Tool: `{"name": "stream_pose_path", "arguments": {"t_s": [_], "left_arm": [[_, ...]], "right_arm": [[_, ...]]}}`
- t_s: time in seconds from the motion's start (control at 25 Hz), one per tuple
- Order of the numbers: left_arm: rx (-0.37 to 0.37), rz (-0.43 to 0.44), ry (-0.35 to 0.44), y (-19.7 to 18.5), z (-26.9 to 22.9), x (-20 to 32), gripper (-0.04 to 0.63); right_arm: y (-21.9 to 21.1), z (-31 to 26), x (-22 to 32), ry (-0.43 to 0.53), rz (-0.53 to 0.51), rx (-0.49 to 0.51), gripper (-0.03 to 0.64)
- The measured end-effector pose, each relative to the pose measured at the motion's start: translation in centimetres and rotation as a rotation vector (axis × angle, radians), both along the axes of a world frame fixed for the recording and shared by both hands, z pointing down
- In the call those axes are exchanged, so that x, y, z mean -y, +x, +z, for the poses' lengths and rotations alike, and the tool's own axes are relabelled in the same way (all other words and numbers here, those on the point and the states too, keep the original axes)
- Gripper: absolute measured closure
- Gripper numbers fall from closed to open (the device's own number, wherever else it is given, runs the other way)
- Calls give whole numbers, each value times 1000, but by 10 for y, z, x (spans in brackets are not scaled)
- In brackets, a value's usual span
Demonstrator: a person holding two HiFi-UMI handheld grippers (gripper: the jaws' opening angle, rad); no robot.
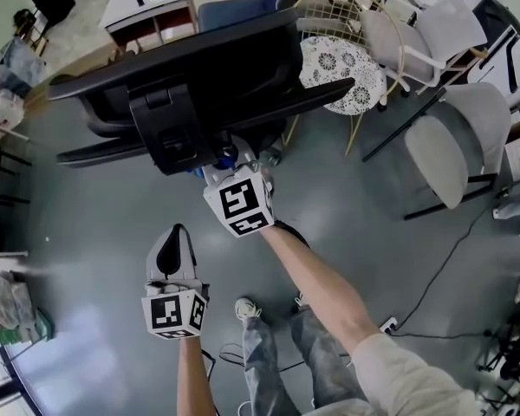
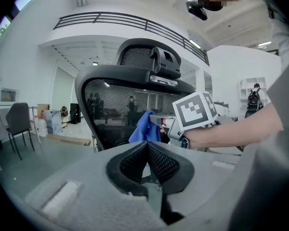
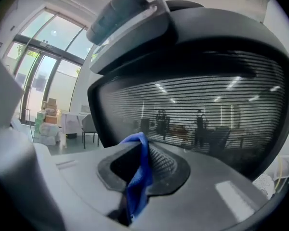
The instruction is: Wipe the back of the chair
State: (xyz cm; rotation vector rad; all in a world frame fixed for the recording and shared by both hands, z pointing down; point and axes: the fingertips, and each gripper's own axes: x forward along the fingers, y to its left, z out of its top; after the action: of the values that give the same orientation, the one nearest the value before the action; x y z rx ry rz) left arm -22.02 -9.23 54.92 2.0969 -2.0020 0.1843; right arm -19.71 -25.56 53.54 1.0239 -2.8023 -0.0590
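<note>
Item 1. Right gripper (image 1: pixel 228 158): jaws closed on a fold of blue cloth (image 3: pixel 138 174), which bunches past the tips and trails down between the pads. It is raised to the chair's back.

Item 2. Left gripper (image 1: pixel 178 237): pads pressed together with nothing between them. It hangs low, well apart from the chair and idle.

Item 3. Office chair (image 1: pixel 199 68): black, with a mesh back (image 3: pixel 197 114) and a headrest above. It faces away from me. The cloth is at the lower mesh, on my side. I cannot tell whether it is touching the mesh.

Item 4. Floor cable (image 1: pixel 433 276): runs to a socket near my feet.

Hazards, as I judge them:
- Only a narrow pinch of cloth is held. Dragging it across the mesh could pull it free.
- Little cloth leads the tips, so a hard jaw edge could scrape or snag the mesh instead of wiping it.
- Nothing braces the chair. Pressure from one side may swivel or push it away, which would lose contact.
- If I step round for reach, I risk catching the cable.
</note>
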Motion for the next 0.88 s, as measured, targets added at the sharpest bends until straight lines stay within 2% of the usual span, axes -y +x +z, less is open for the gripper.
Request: {"name": "stream_pose_path", "arguments": {"t_s": [0.2, 0.36, 0.88], "left_arm": [[4, -29, -1, -12, -3, -2, 595], [8, -19, -6, -6, 0, 3, 594], [26, 0, 0, -7, -3, 18, 595]], "right_arm": [[-6, -9, 18, 21, 4, 10, 580], [8, -10, 34, 25, 34, 6, 580], [113, -1, 79, 11, 247, -36, 580]]}}
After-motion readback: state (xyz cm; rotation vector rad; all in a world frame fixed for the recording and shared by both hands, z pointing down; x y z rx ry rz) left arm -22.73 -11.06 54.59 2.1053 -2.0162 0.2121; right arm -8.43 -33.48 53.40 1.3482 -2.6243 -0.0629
